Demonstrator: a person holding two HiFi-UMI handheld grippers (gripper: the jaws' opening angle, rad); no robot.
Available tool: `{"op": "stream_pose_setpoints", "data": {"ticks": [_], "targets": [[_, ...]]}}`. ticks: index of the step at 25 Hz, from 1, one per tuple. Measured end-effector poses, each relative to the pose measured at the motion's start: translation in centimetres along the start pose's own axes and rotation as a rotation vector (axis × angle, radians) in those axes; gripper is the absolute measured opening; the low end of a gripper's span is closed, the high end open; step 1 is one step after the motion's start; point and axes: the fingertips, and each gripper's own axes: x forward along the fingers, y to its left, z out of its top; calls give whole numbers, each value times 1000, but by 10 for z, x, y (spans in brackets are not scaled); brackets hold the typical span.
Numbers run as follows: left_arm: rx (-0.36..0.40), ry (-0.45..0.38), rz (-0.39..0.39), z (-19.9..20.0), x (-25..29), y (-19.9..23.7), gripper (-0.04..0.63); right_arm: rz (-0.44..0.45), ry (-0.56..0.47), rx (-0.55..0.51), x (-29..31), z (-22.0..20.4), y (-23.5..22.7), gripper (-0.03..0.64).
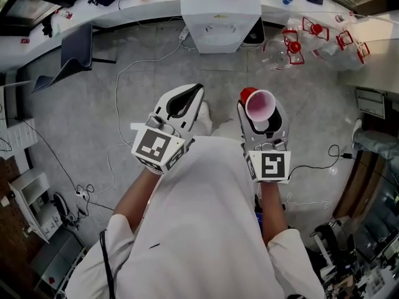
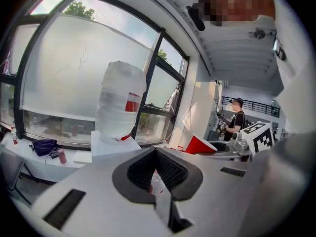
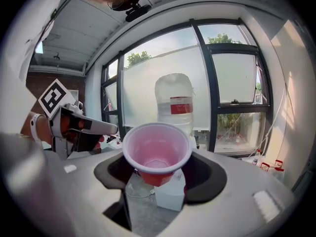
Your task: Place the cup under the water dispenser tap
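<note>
Cup is in the right gripper. The jaws are spread wide around its lower body and closed on it, mouth up and tipped a bit back toward the person. I'd say that keeps it ready to go down on its base. Left gripper is alongside with its jaws together and nothing in them, so it's probably just along for the ride.

Both point at the dispenser, which stands well ahead by the desk with a big bottle on top. The cup's nowhere near the tap yet, and I can't make out the tap itself from here.

Room-wise, the floor in between is mostly open, with just a cable trailing left of the straight line. Empty jugs lie right of the dispenser, and a chair sits well off to the left. A straight run in looks fine to me. The tight bit will probably be the recess under the tap.
</note>
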Motion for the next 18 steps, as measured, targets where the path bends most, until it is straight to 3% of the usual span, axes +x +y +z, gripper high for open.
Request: {"op": "stream_pose_setpoints", "data": {"ticks": [9,18], "targets": [[-47,-9,69,6,25,-6,6,61,8,-25,10,10,-37,299],[-64,11,93,-14,55,-9,6,122,38,-41,29,-14,-56,298]]}}
